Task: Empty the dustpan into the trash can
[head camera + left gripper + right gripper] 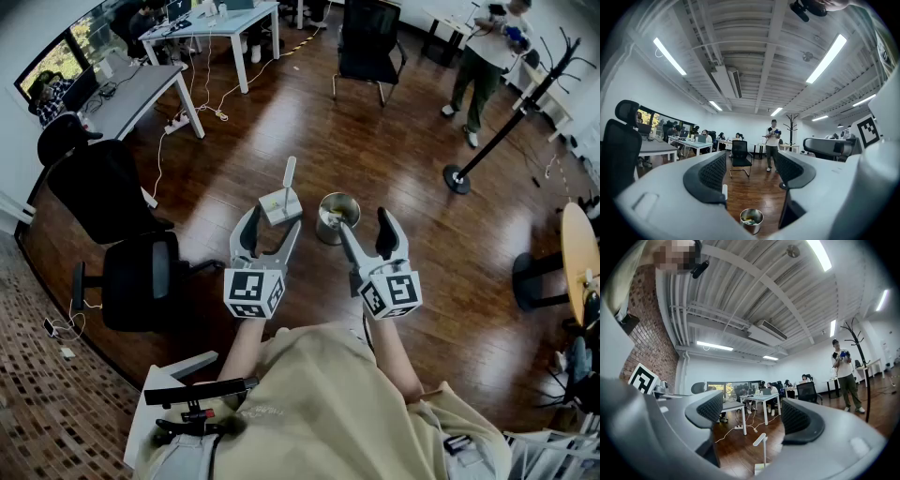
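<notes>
- Found the white plastic dustpan with a thin upright handle (281, 199) standing on the dark wooden floor (394, 159), just above the centre of the head view, untouched.
- Found the small round shiny metal trash can (337, 216) just right of it, near but apart, with some scraps already inside.
- Held the left gripper (275, 225) level at centre frame, overlapping the dustpan in the picture, fingers wide apart with nothing between them. Saw through its own view only the trash can, low on the floor beyond them.
- Held the right gripper (364, 225) beside it, fingers likewise spread and empty. Saw through its own view the dustpan's handle low between them, well off.
- Judged the task barely begun, with the dustpan not yet grasped.
- Judged the slim handle likely to twist or slip in a loose or off-centre pinch, tipping the dustpan and shedding its load onto the floor.
- Judged the trash can's narrow mouth and light build a hazard. Feared spilling past the rim from too quick a tilt, and toppling the can with a bump from dustpan or fingers.
</notes>
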`<act>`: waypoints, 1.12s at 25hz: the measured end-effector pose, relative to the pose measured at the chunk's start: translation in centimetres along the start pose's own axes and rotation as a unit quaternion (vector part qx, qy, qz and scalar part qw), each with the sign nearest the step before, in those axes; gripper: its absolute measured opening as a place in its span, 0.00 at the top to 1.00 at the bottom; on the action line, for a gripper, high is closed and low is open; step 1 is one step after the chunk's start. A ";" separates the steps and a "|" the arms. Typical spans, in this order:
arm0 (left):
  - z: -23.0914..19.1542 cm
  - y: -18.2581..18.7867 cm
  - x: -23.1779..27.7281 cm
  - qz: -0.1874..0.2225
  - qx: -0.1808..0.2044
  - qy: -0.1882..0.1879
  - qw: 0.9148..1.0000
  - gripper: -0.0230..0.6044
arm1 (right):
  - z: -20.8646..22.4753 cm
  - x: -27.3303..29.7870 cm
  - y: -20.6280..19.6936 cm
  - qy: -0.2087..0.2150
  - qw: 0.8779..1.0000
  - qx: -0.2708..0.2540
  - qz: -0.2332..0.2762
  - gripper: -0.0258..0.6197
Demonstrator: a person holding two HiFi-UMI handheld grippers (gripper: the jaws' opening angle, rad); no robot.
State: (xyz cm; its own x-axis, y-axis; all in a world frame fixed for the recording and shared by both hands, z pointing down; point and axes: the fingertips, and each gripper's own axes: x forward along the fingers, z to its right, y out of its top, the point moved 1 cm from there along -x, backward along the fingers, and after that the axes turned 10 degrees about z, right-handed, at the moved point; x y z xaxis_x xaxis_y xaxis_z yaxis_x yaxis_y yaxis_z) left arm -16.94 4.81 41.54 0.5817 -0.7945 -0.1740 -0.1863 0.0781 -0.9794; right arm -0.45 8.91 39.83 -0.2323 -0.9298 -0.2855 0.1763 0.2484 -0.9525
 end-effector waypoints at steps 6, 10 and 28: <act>-3.1 -1.0 1.2 -0.014 -0.012 -0.007 1.000 0.44 | -0.6 1.2 -0.4 -0.015 1.000 -0.012 -0.015 0.38; -2.9 -2.3 3.4 -0.019 -0.025 -0.011 0.999 0.44 | 2.6 1.5 -1.7 -0.032 0.999 -0.005 -0.035 0.38; -2.3 -3.8 22.2 -0.014 0.029 0.076 0.997 0.44 | 18.3 17.0 -4.2 0.084 0.995 0.046 -0.033 0.39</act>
State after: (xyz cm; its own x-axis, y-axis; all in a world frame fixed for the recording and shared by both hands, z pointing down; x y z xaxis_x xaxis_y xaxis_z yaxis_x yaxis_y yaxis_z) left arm -5.19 -14.51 41.62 0.4583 -0.8787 -0.1336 -0.1225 0.0864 -0.9887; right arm 12.37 -12.90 40.88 -0.4019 -0.8829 -0.2429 0.2407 0.1541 -0.9583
